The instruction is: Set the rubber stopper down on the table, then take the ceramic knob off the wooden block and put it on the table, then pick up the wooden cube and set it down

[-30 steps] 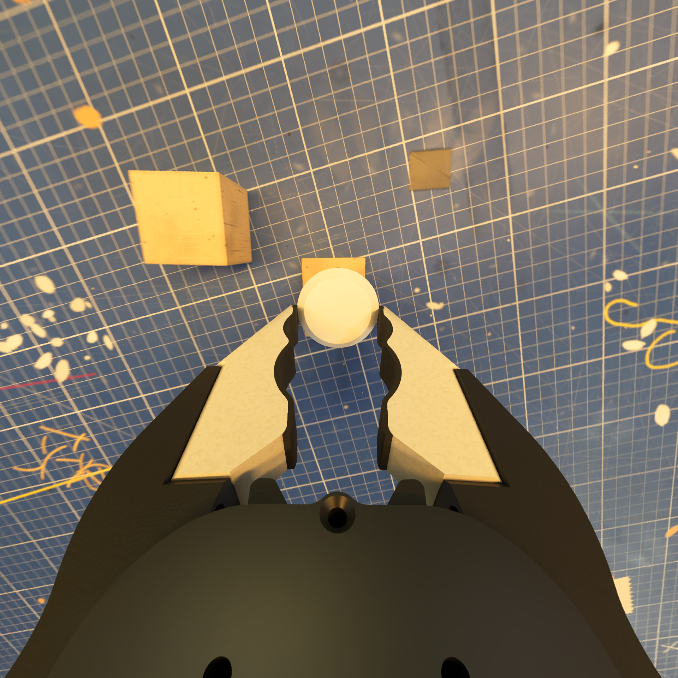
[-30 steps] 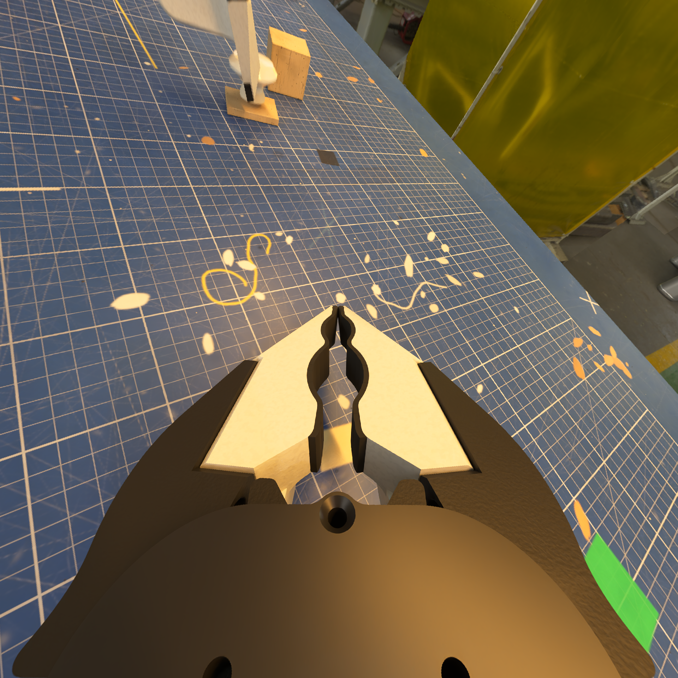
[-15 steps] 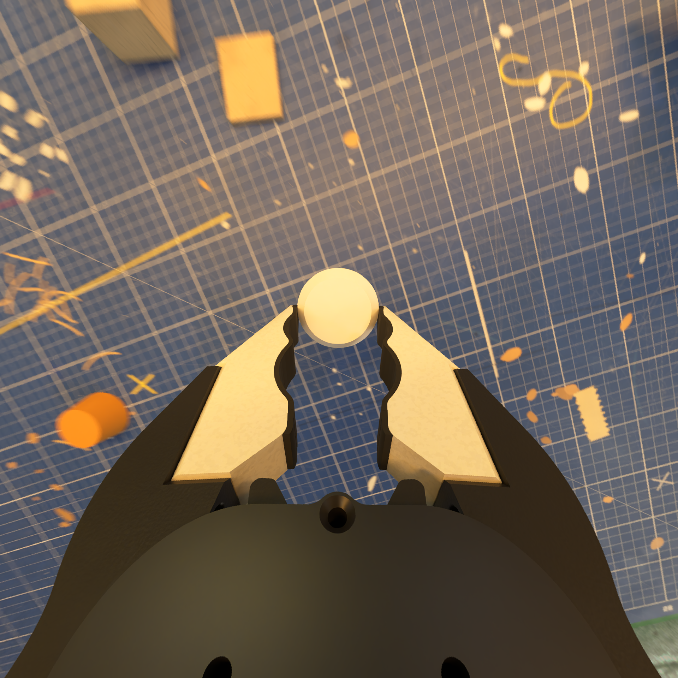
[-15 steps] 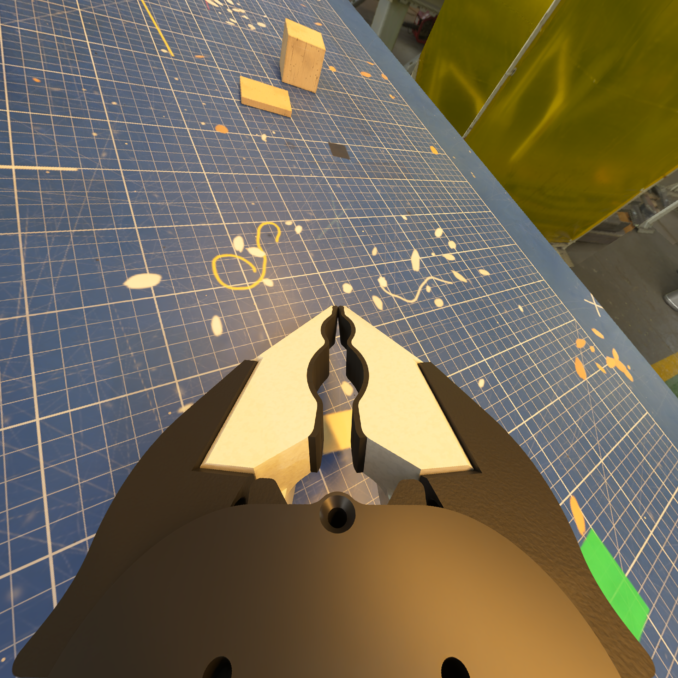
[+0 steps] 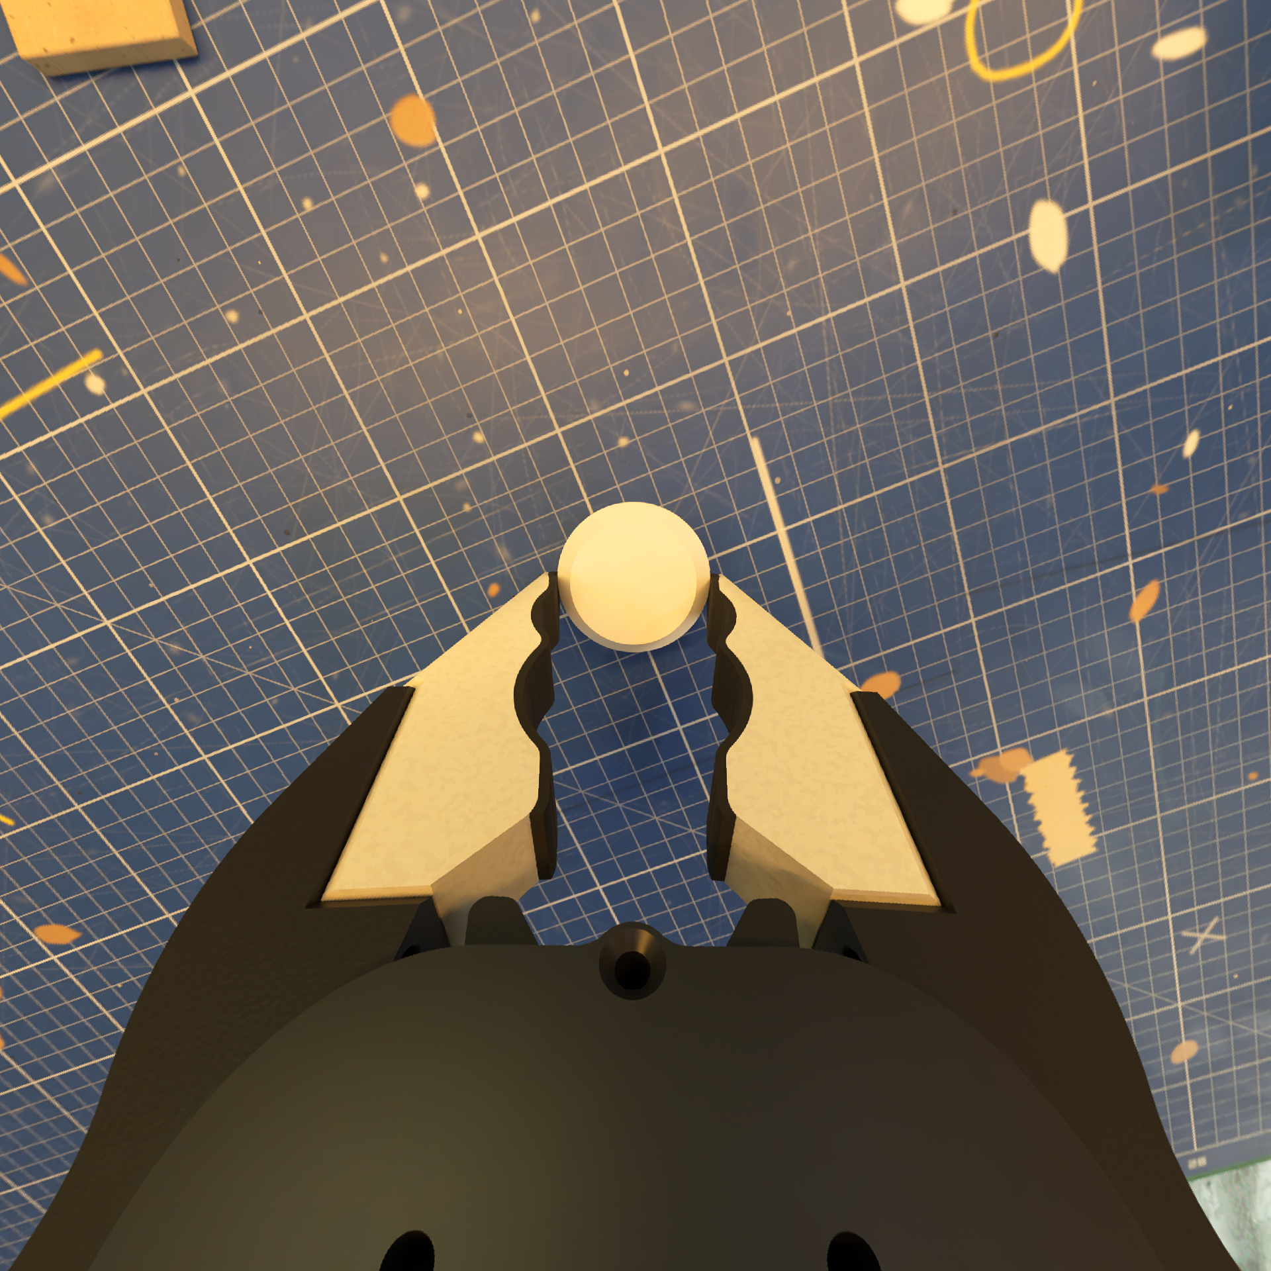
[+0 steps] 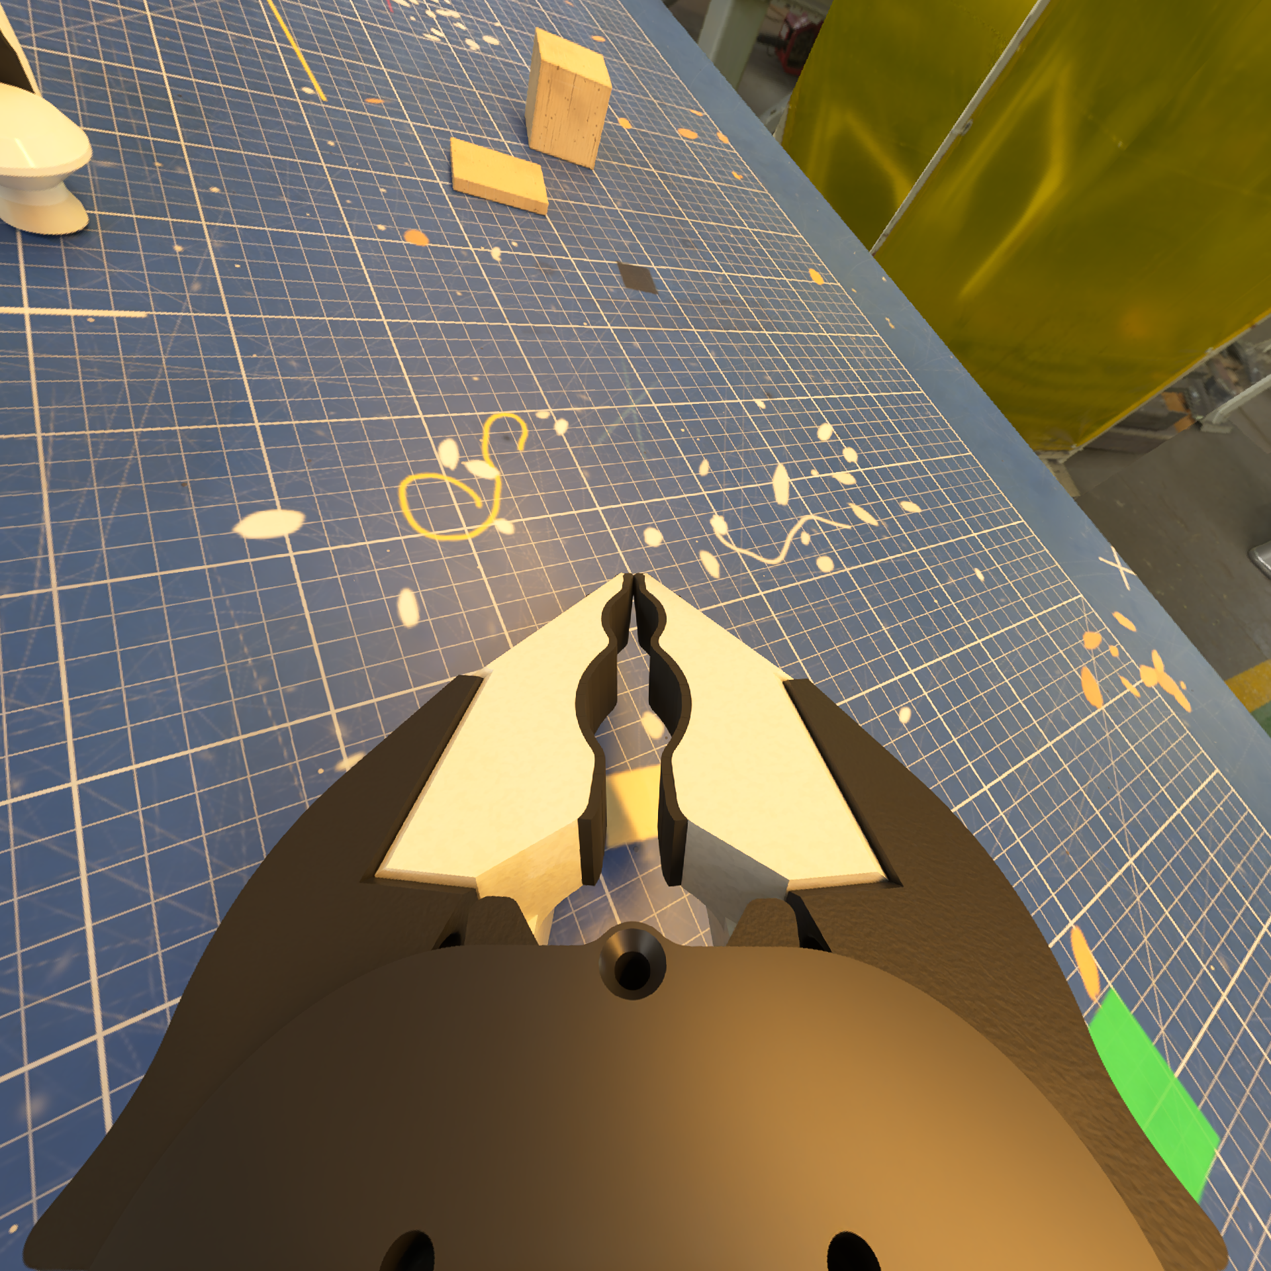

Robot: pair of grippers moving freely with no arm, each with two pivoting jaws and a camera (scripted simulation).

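My left gripper [image 5: 633,584] is shut on the white ceramic knob [image 5: 633,574] and holds it over the blue grid mat [image 5: 894,344]. In the right wrist view the knob [image 6: 38,172] is at the far left, its base at or just above the mat; I cannot tell if they touch. The flat wooden block [image 6: 498,175] lies bare, and its corner shows in the left wrist view [image 5: 96,31]. The wooden cube [image 6: 567,100] stands just behind it. My right gripper [image 6: 631,581] is shut and empty above the mat. The rubber stopper is out of view.
The table's right edge [image 6: 963,385] runs diagonally, with yellow curtains [image 6: 1066,206] beyond it. A green patch [image 6: 1148,1093] marks the mat at the lower right. Paint splashes dot the mat. A table edge shows at the lower right in the left wrist view [image 5: 1231,1197].
My left gripper lifted the knob off the wooden block, carried it away and lowered it close to the mat. My right gripper stayed shut and barely moved.
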